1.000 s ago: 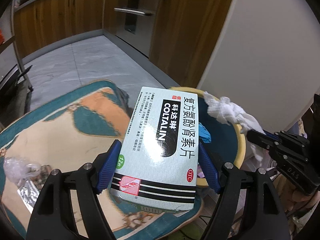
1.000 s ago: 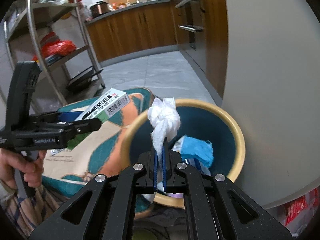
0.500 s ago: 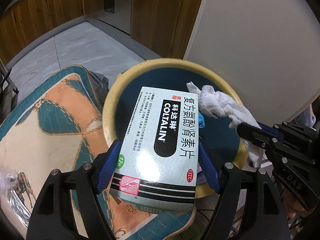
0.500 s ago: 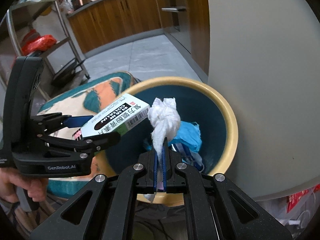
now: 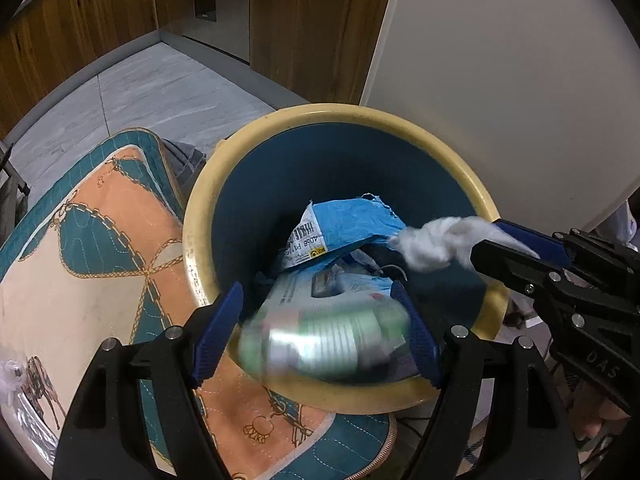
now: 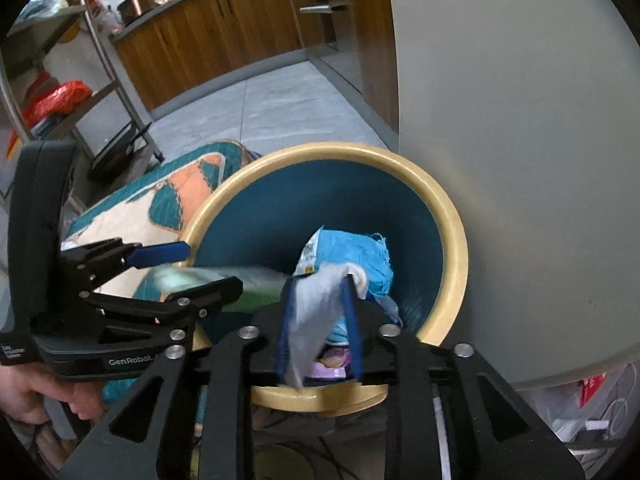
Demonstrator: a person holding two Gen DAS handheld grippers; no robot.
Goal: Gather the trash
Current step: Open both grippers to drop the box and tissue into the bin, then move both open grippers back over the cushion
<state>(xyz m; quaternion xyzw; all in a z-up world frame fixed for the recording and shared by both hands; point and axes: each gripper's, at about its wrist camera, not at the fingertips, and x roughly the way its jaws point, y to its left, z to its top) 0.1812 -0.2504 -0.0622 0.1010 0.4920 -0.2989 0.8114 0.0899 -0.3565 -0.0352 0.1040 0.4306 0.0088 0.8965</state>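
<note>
The left gripper (image 5: 320, 324) hangs over the bin (image 5: 200, 216), jaws spread, the medicine box (image 5: 324, 340) (a blur) loose between them. The right gripper (image 6: 320, 316), jaws parted, has the tissue wad (image 6: 320, 304) draped between them above the bin.

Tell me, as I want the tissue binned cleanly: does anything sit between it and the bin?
Nothing visible does. The tissue hangs between the spread fingers of the right gripper, directly over the bin and its open mouth; only a blue packet already inside lies beneath it.
</note>
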